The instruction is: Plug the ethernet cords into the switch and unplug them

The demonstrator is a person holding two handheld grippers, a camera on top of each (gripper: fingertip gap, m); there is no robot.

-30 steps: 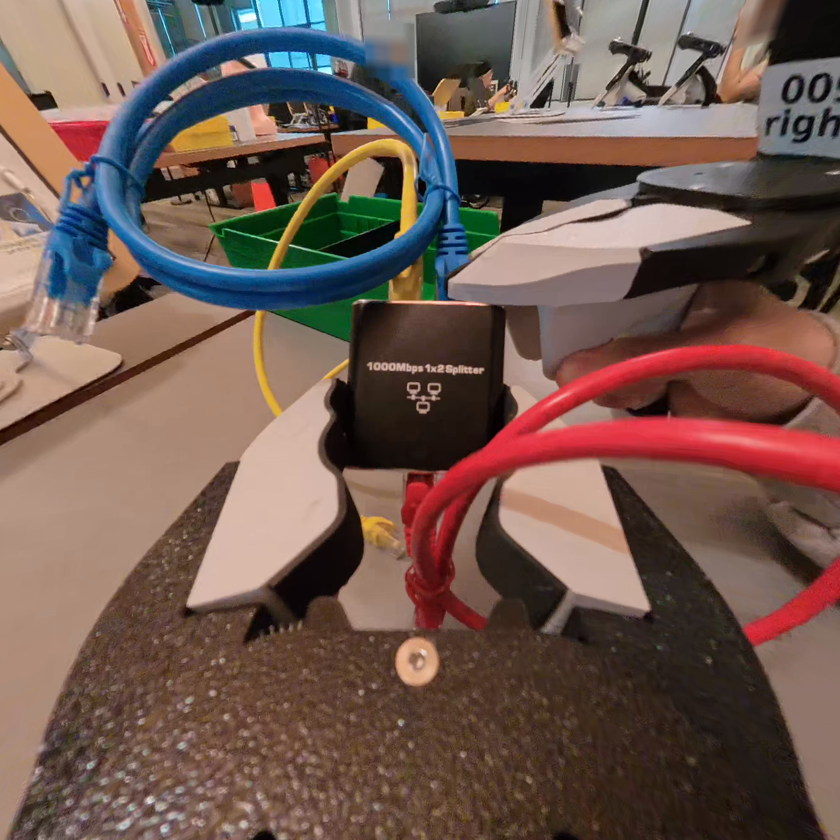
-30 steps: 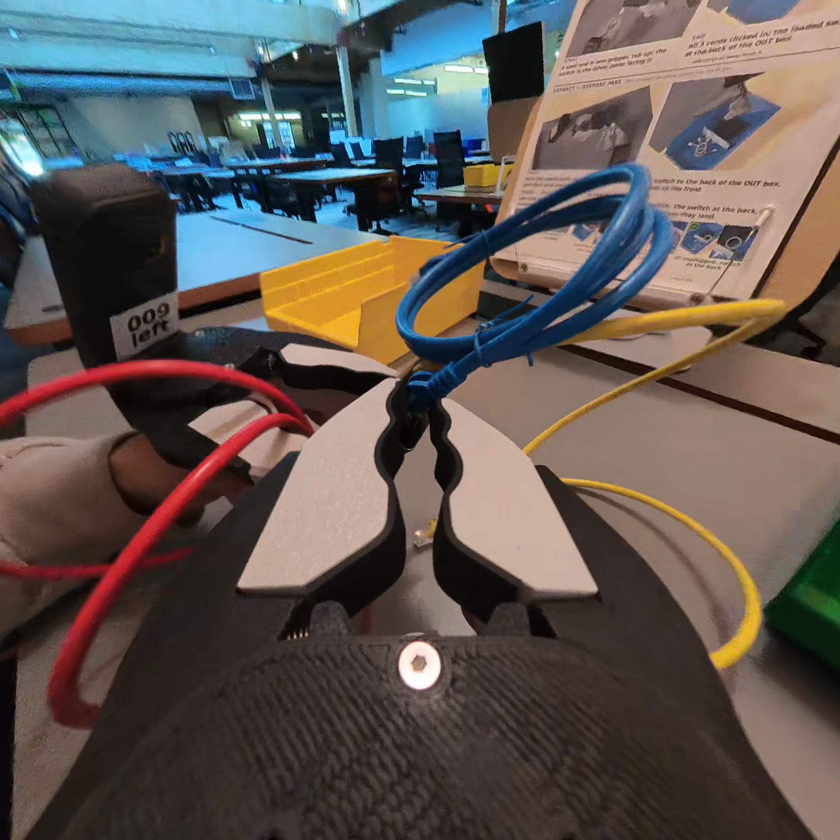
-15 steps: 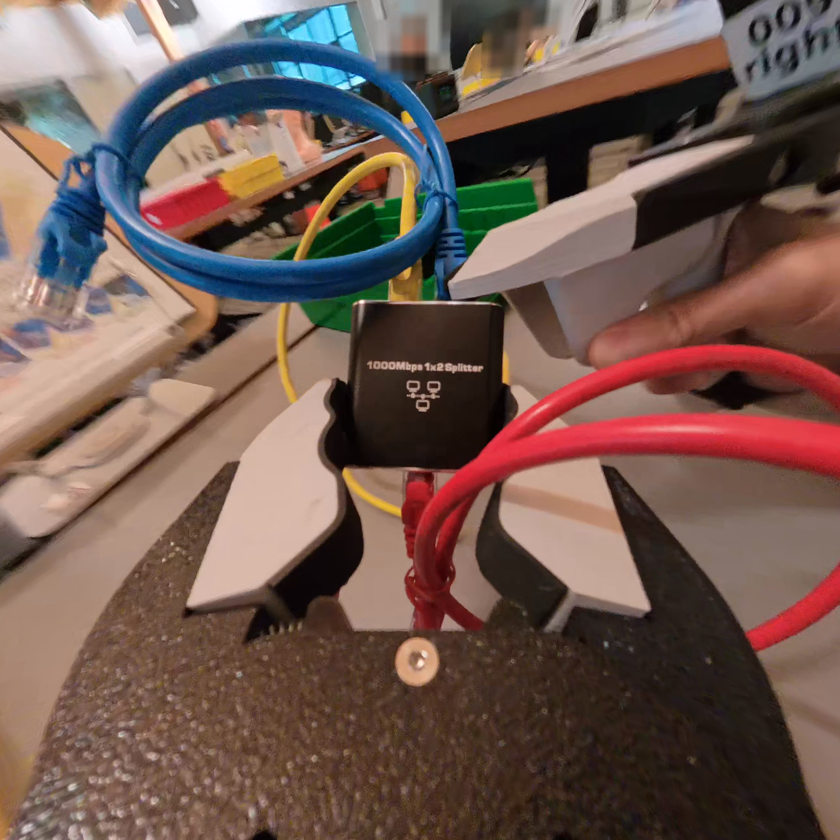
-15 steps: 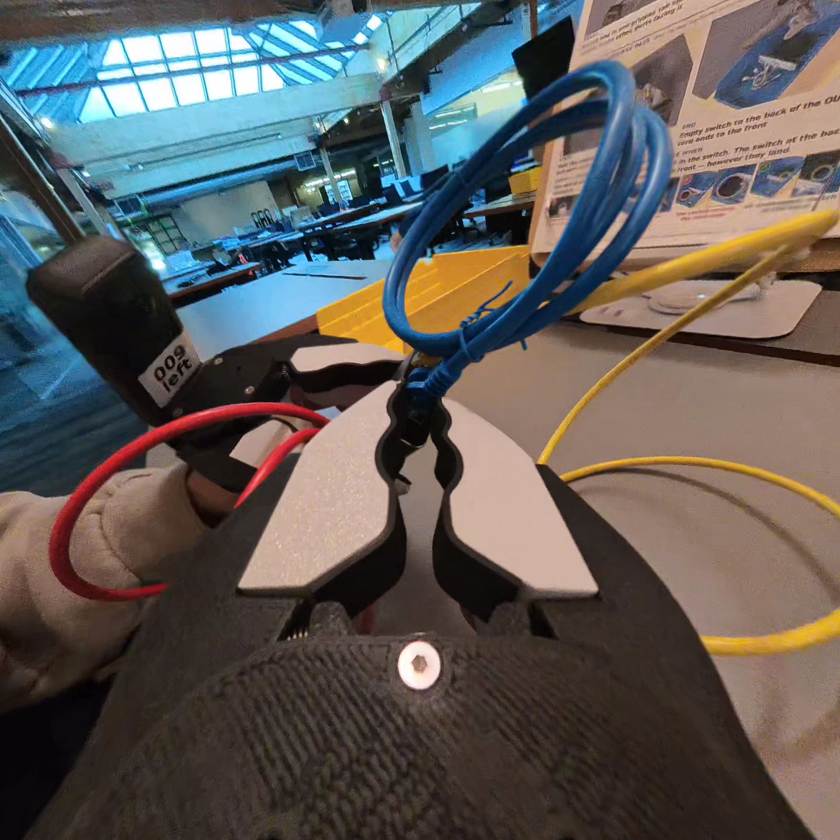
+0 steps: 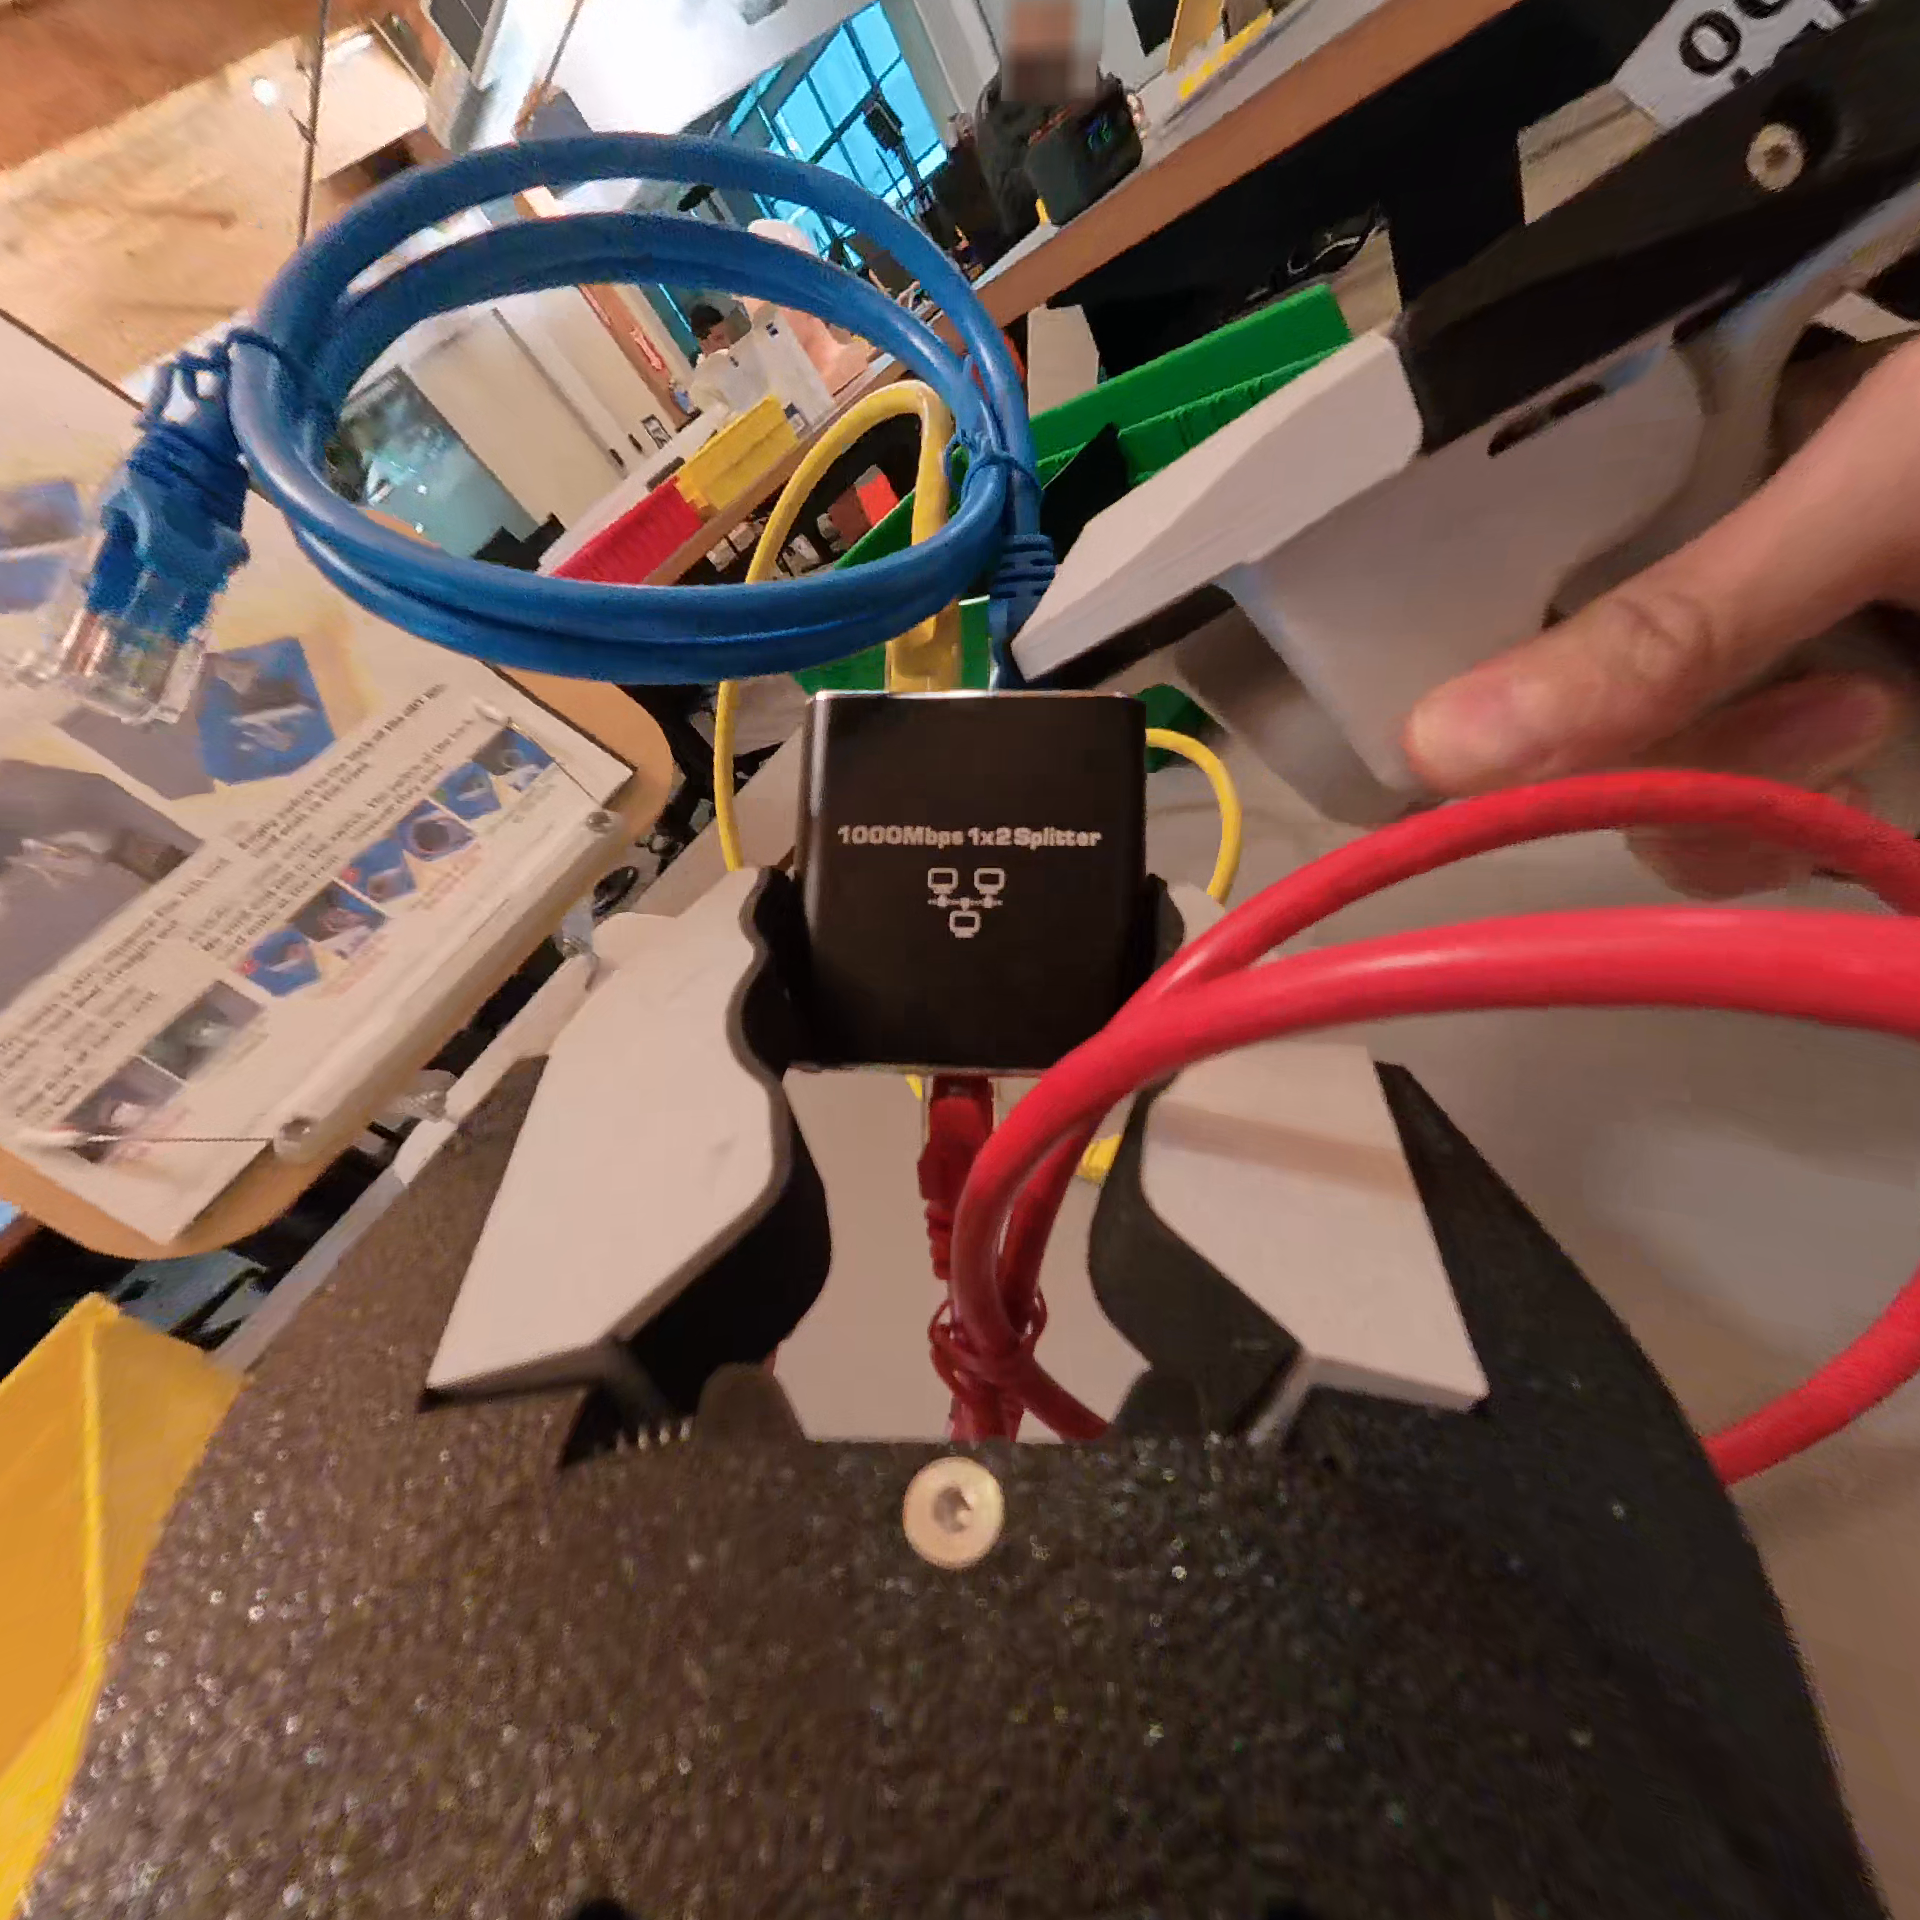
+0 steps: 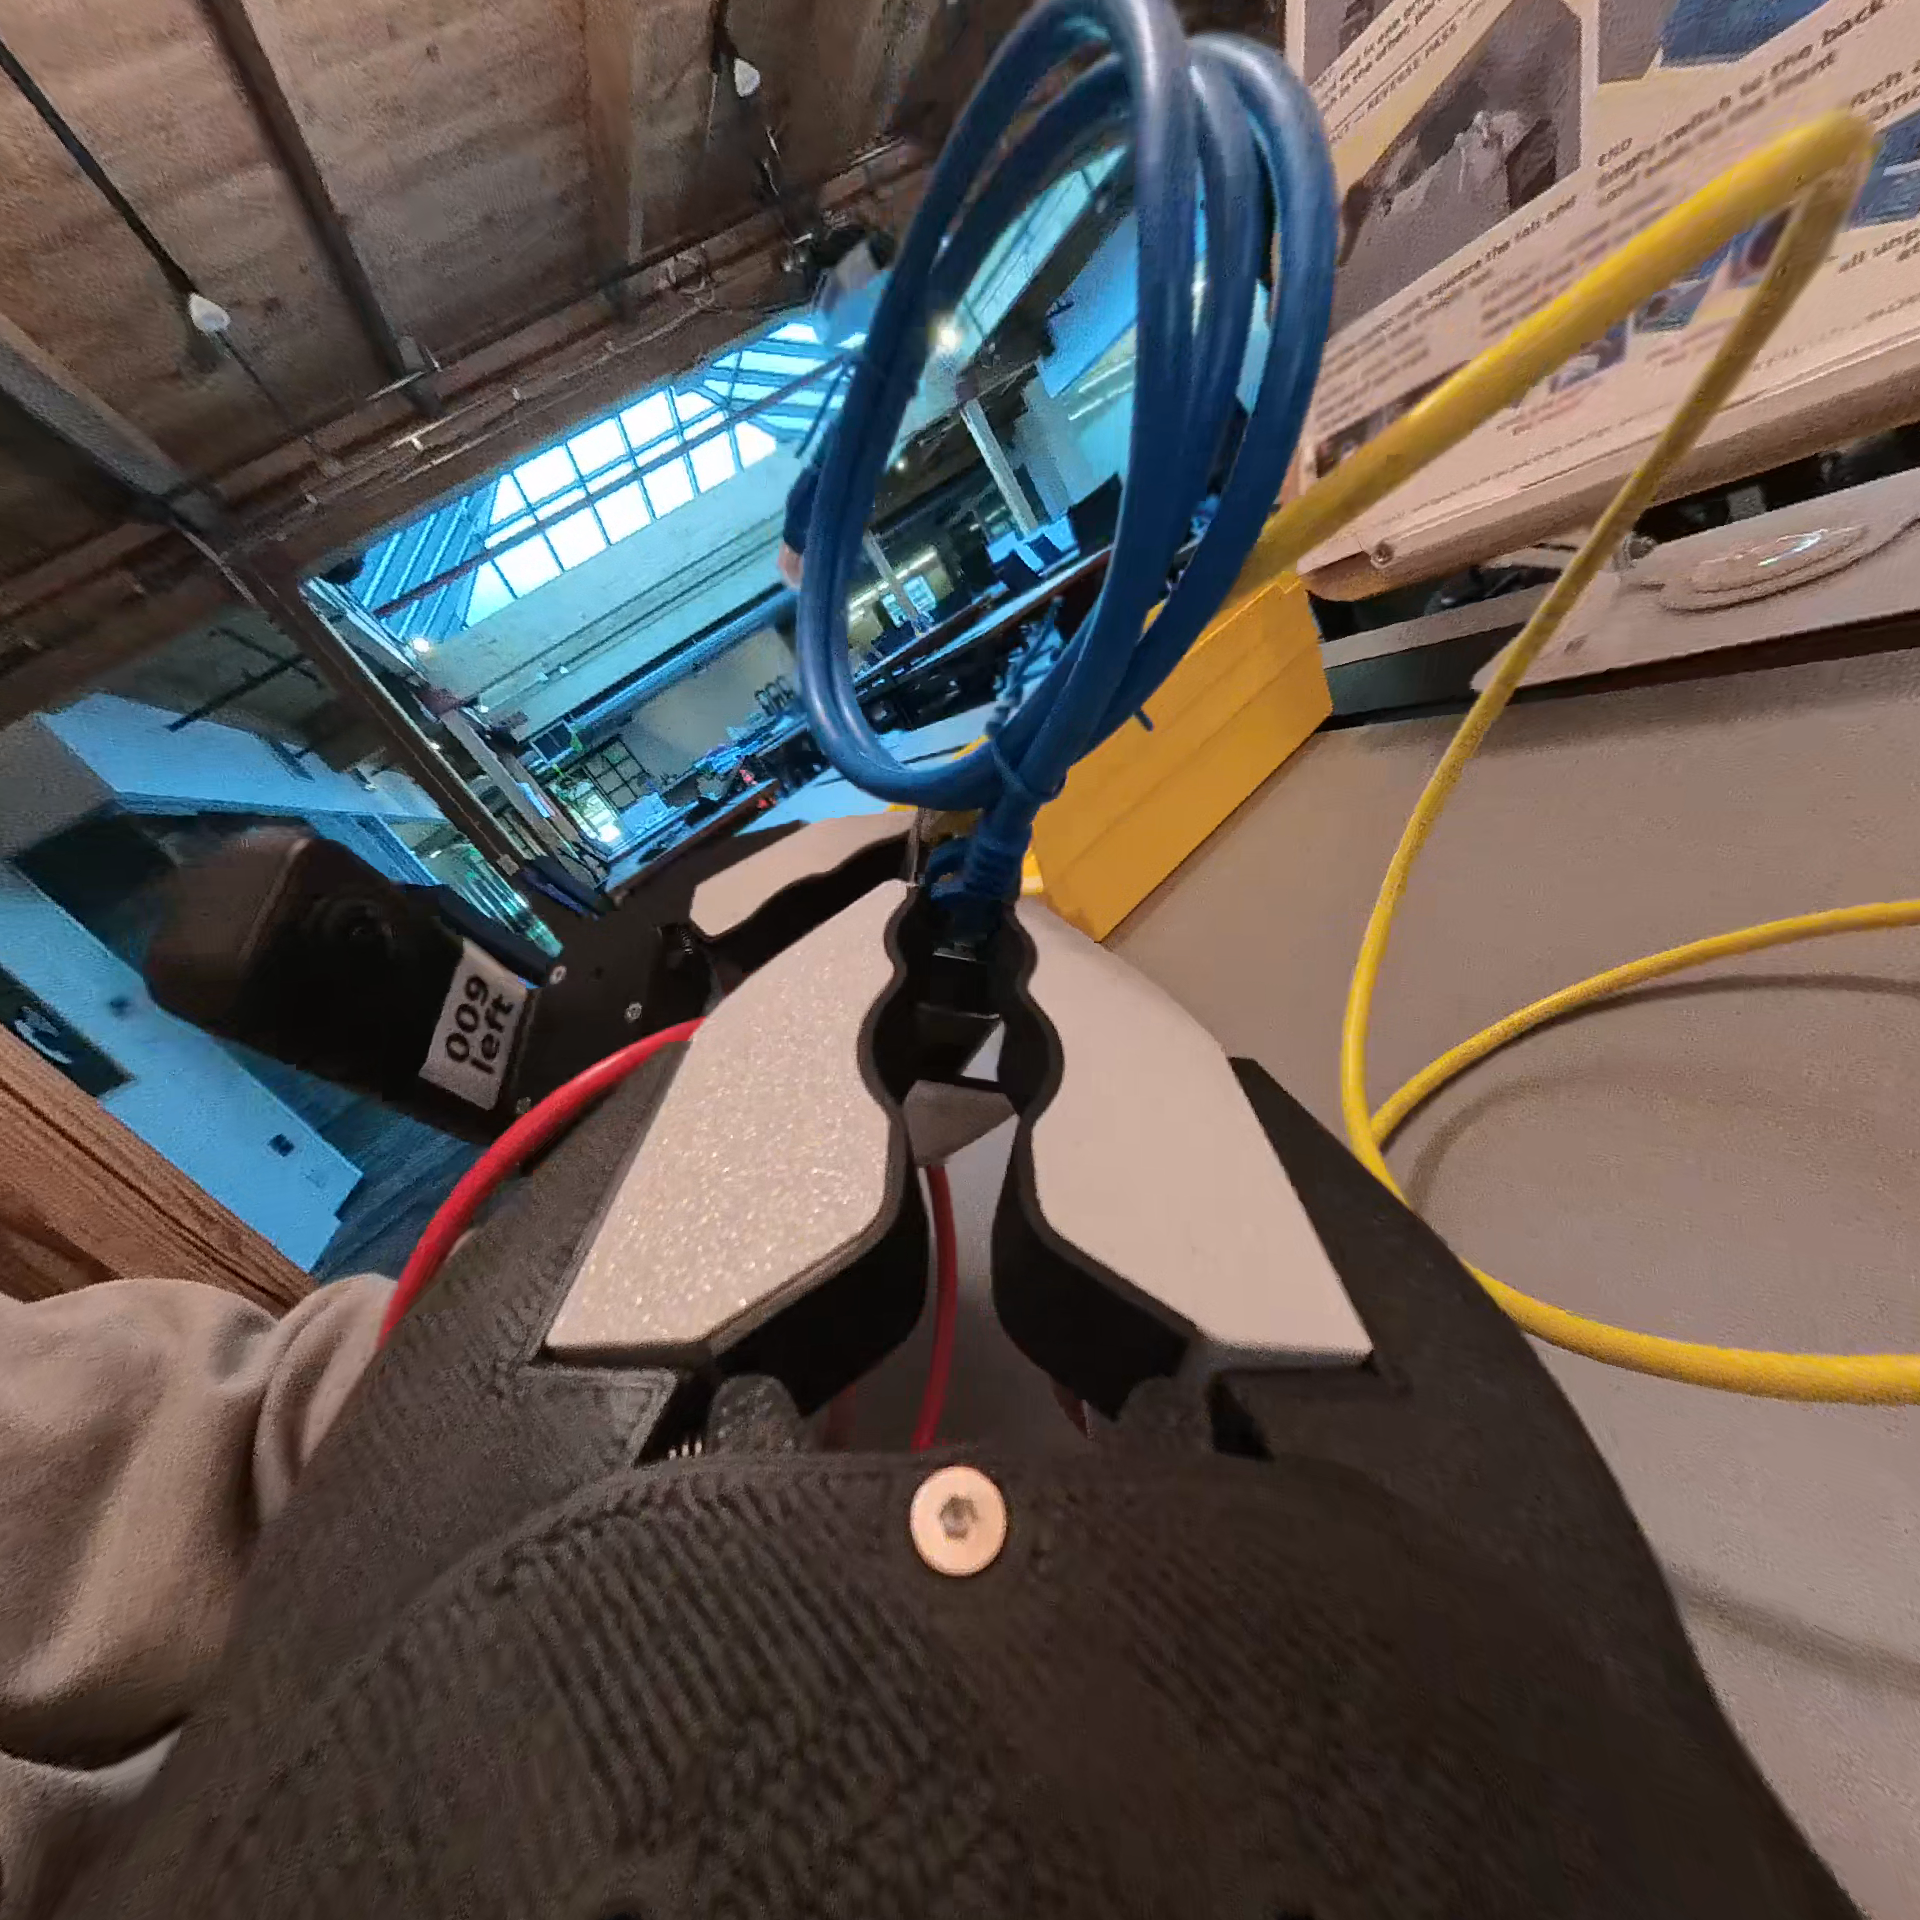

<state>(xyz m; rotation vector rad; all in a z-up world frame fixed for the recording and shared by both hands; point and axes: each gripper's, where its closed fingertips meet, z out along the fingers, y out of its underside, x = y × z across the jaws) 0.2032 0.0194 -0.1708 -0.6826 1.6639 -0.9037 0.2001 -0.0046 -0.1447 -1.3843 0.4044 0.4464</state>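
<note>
The black switch (image 5: 971, 883) was held upright between the two fingers of the left gripper (image 5: 971, 935), whose jaws were clenched against its sides. Every place below is given relative to this switch.

A red cord (image 5: 1455, 966) was plugged into its near, lower end, just behind the fingertips, and looped away to the right. At its far, upper end a yellow cord (image 5: 914, 540) and a blue cord (image 5: 623, 613) met its top edge. The blue cord rose above the switch in a tied coil, with its free plug (image 5: 135, 613) hanging well to the upper left.

The right gripper (image 6: 956, 997) was closed on the blue cord's plug boot (image 6: 982, 862) at the far right corner of the switch; in the left wrist view its pale fingers (image 5: 1247, 551) reached in from the upper right, with a person's hand (image 5: 1683, 665) behind them.

A green bin (image 5: 1174, 395) stood behind the switch on the grey table (image 6: 1662, 831); only a dark divider could be made out inside it. A yellow bin (image 6: 1174, 748) stood to the left of the switch; its contents could not be seen. An instruction board (image 5: 260, 914) leaned further left.
</note>
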